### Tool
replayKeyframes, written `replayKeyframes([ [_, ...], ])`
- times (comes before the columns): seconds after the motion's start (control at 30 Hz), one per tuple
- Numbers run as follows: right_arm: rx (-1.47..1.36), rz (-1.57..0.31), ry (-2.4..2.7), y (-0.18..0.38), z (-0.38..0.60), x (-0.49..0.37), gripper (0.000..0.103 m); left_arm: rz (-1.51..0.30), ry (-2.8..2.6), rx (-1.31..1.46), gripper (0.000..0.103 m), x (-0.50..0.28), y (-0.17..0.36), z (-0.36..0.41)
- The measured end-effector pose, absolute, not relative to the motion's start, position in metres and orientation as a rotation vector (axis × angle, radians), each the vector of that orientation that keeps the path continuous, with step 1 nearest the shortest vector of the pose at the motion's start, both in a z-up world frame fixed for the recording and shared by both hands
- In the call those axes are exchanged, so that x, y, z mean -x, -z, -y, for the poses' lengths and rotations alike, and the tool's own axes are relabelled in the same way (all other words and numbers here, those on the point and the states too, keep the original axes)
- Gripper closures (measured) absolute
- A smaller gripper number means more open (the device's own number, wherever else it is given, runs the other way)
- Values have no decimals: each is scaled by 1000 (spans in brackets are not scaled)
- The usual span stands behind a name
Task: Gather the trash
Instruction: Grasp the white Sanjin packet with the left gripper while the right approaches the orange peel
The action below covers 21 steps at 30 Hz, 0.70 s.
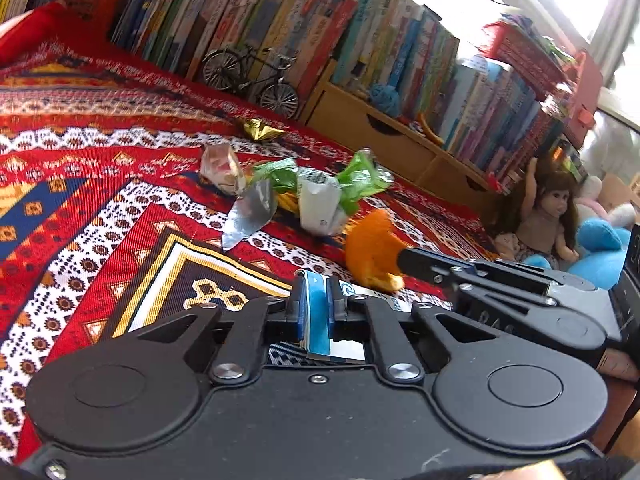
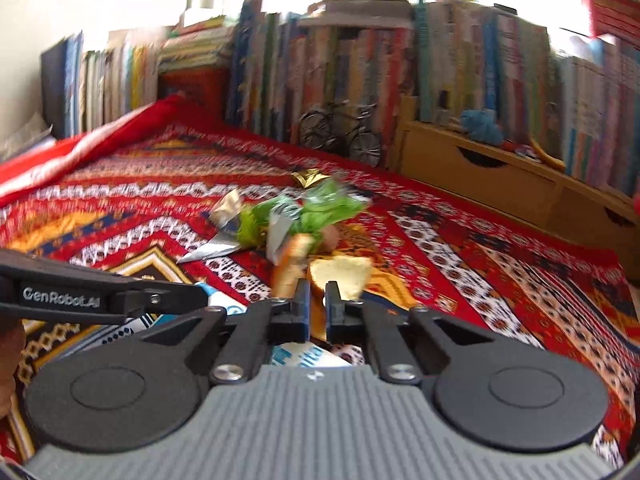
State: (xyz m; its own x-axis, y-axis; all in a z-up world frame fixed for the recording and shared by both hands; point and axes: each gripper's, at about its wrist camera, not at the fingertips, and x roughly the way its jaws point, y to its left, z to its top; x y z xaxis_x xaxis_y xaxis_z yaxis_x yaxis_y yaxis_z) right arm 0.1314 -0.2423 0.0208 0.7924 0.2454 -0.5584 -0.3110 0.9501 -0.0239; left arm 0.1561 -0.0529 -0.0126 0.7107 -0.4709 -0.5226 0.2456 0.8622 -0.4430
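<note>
An orange peel (image 1: pixel 374 254) hangs pinched in the right tongs (image 2: pixel 317 294), whose two fingers are drawn in tight on it. In the right wrist view its pale inner side (image 2: pixel 340 274) faces the camera just past the fingertips, and a second curl of it rises on their left. In the left wrist view the same peel shows its orange skin at the tip of the right tool's black arm, lifted clear of the cloth.

The left tongs (image 1: pixel 316 300) are closed on a blue-and-white wrapper (image 1: pixel 320 320), which stands upright between the pads and trails back under the tool body. From the right wrist view the left tool reaches in from the left edge, with that wrapper's printed end (image 2: pixel 218 304) under its tip.

Ahead of both tongs lies the rest of the litter in a loose heap: a crumpled green wrapper (image 1: pixel 360 178), a white torn packet (image 1: pixel 320 206) touching it, a silver foil strip (image 1: pixel 250 214) to their left, and a clear crinkled wrapper (image 1: pixel 222 168) beside that. Farther off, apart from the heap, sits a gold foil scrap (image 1: pixel 262 128).

All of this rests on a red patterned cloth (image 1: pixel 100 184). Beyond it stand a small model bicycle (image 1: pixel 250 76), a long row of books (image 1: pixel 280 28) and a wooden drawer unit (image 1: pixel 372 136). Right of the left tongs, a doll (image 1: pixel 550 216) leans among soft toys.
</note>
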Motion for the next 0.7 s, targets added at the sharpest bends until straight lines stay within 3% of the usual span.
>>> replayKeyframes([
  [0.33, 40, -592, -223, -36, 270, -102, 93, -708, 481, 43, 96, -103, -3, 68],
  [0.4, 15, -594, -200, -38, 276, -99, 92, -676, 484, -21, 92, -92, -6, 73],
  [0.43, 6, -596, -187, -38, 279, -98, 92, -638, 482, -55, 87, -88, -8, 75],
  [0.53, -17, -603, -174, -38, 287, -98, 80, -528, 467, -151, 46, -81, -11, 85],
  [0.6, -51, -607, -191, -36, 292, -99, 52, -489, 501, -192, 35, -83, -11, 94],
  [0.67, -73, -613, -206, -32, 294, -102, 35, -509, 555, -233, 22, -94, -9, 106],
  [0.7, -77, -622, -211, -30, 294, -105, 33, -531, 572, -238, 22, -100, -6, 109],
])
